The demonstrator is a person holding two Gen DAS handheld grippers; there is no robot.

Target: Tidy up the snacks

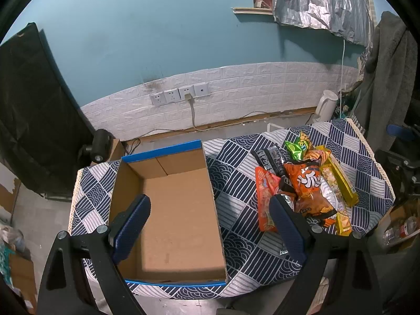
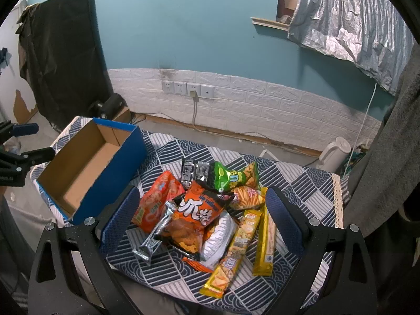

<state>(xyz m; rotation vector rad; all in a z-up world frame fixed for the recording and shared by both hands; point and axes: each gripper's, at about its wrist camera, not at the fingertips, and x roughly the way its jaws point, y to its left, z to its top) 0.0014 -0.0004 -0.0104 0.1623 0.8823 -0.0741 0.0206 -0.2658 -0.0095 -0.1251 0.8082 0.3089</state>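
An empty cardboard box with blue outer sides [image 1: 178, 210] [image 2: 86, 168] stands on the left of a small table with a blue and white patterned cloth [image 1: 236, 225] [image 2: 302, 183]. A pile of snack packets lies to its right: an orange chip bag [image 1: 309, 186] [image 2: 197, 220] on top, a red-orange packet [image 2: 155, 204], a green bag [image 2: 231, 178], yellow bars [image 2: 265, 233], black packets [image 2: 194, 170] and a silver wrapper [image 2: 155, 233]. My left gripper [image 1: 210, 204] is open above the box. My right gripper [image 2: 202, 199] is open above the pile. Both hold nothing.
A white brick-pattern wall strip with sockets [image 2: 189, 89] runs behind the table. A white kettle [image 2: 336, 155] stands on the floor at the back right. A black sheet [image 2: 63, 52] hangs at the left, grey cloth [image 2: 393, 131] at the right.
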